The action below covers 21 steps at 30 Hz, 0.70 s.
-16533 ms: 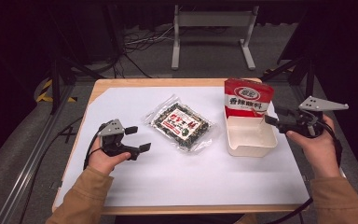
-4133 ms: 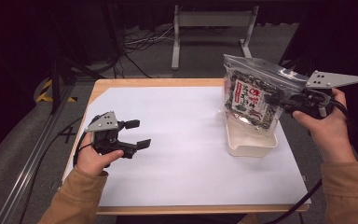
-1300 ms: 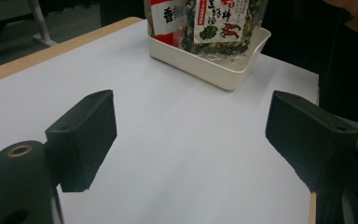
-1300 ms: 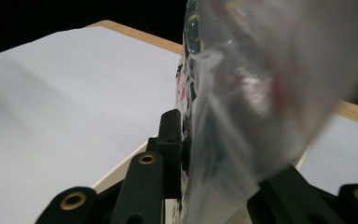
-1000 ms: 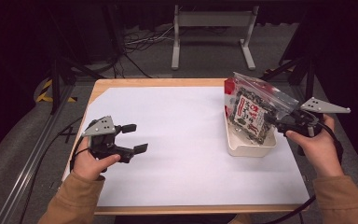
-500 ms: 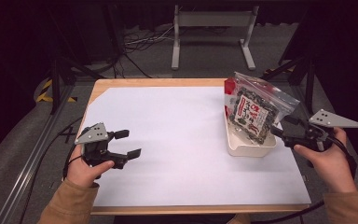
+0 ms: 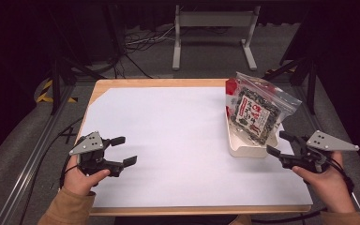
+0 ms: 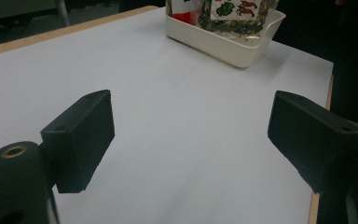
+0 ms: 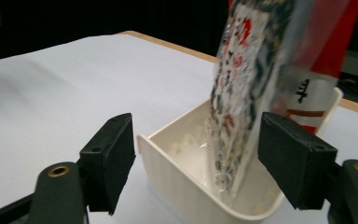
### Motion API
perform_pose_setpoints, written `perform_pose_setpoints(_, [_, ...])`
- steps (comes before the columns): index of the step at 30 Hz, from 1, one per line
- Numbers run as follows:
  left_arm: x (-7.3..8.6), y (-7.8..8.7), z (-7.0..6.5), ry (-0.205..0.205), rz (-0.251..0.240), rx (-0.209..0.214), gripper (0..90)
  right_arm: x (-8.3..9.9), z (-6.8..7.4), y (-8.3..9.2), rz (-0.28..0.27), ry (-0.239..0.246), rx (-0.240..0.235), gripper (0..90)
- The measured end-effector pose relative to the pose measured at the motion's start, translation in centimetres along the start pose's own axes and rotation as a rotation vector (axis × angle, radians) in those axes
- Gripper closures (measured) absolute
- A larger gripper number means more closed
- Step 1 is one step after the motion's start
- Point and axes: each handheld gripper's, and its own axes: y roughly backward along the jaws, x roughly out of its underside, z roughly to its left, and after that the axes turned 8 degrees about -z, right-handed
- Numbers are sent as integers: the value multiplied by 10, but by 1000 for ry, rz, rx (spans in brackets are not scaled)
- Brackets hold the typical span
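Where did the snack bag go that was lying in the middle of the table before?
The right gripper carried the snack bag off the table's middle and stood it in the white tray, in front of the red packet. Its jaws have just been opening, nothing is between them now, and it has pulled back. The left gripper slid a little toward the near edge, open. The tray and red packet stayed put.
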Motion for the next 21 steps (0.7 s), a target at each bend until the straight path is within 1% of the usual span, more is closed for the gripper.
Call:
perform_pose_setpoints(2, [2, 1, 0, -3, 0, 2, 151, 6, 4, -4, 4, 6, -20, 277])
perform_pose_setpoints(3, [3, 1, 0, -11, -4, 0, 151, 8, 5, -6, 4, 8, -28, 277])
perform_pose_setpoints(4, [3, 2, 0, -11, -5, 0, 150, 11, 8, -9, 0, 6, -42, 275])
perform_pose_setpoints(6, [5, 2, 0, -6, -4, 1, 149, 14, 12, -13, 1, 6, -57, 274])
perform_pose_setpoints(7, [7, 3, 1, -14, -3, -1, 149, 17, 15, -17, 5, 17, -66, 273])
perform_pose_setpoints(8, [7, 3, 1, -14, -3, -1, 149, 17, 15, -17, 5, 17, -66, 273])
perform_pose_setpoints(9, [9, 4, 1, -11, -3, -2, 148, 19, 19, -22, 11, 24, -79, 271])
perform_pose_setpoints(10, [10, 4, 1, -10, -3, -4, 148, 19, 19, -22, 11, 24, -79, 271])
perform_pose_setpoints(13, [13, 5, 2, -9, -7, -9, 146, 26, 27, -31, 19, 22, -112, 270])
perform_pose_setpoints(14, [13, 5, 2, -9, -7, -9, 145, 26, 27, -31, 19, 22, -112, 270])
perform_pose_setpoints(16, [14, 6, 2, -20, -11, -23, 147, 30, 31, -36, 21, 20, -130, 270])
perform_pose_setpoints(18, [17, 6, 2, -17, -4, -33, 146, 34, 35, -41, 24, 16, -146, 273])
perform_pose_setpoints(21, [21, 8, 5, -35, 6, -55, 146, 38, 39, -48, 17, 9, -161, 277])
